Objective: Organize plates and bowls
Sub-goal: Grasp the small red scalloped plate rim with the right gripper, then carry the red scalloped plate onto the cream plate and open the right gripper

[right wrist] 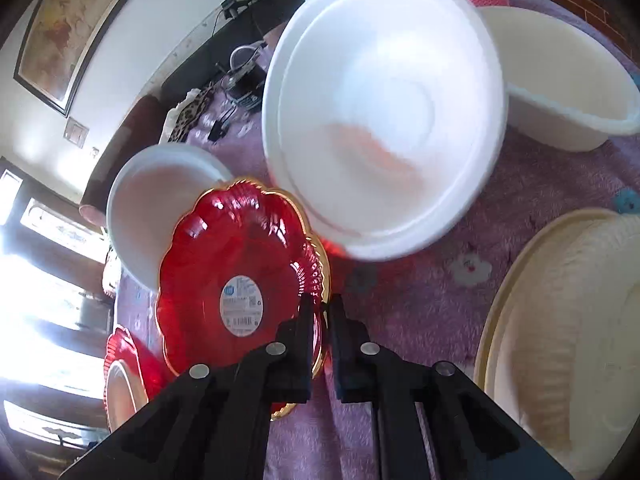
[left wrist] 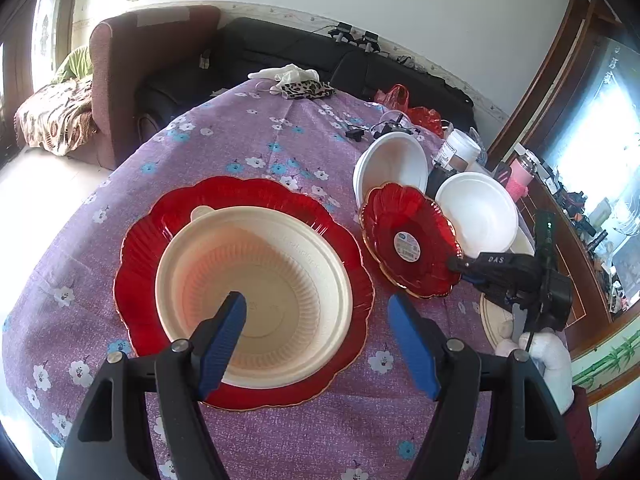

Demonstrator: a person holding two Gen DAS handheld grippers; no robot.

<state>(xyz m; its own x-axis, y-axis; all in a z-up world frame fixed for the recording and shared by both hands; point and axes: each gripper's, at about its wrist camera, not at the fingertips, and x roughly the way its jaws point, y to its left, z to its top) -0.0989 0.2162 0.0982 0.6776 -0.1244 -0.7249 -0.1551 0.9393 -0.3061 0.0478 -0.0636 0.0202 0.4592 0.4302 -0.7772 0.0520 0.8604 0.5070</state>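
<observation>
The right gripper pinches the small red plate's rim; the left gripper gapes wide above the cream bowl.

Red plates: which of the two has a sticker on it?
The small red plate, gripped at its rim by the right hand-held gripper, has a round white sticker. The large red plate has none showing and holds a cream bowl.

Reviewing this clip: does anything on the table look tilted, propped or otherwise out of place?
Yes. The small red plate sits tilted, its far edge propped against a white bowl while the right hand-held gripper pinches its near rim. That white bowl is itself tipped up on its side. Nothing looks spilled or broken.
</observation>
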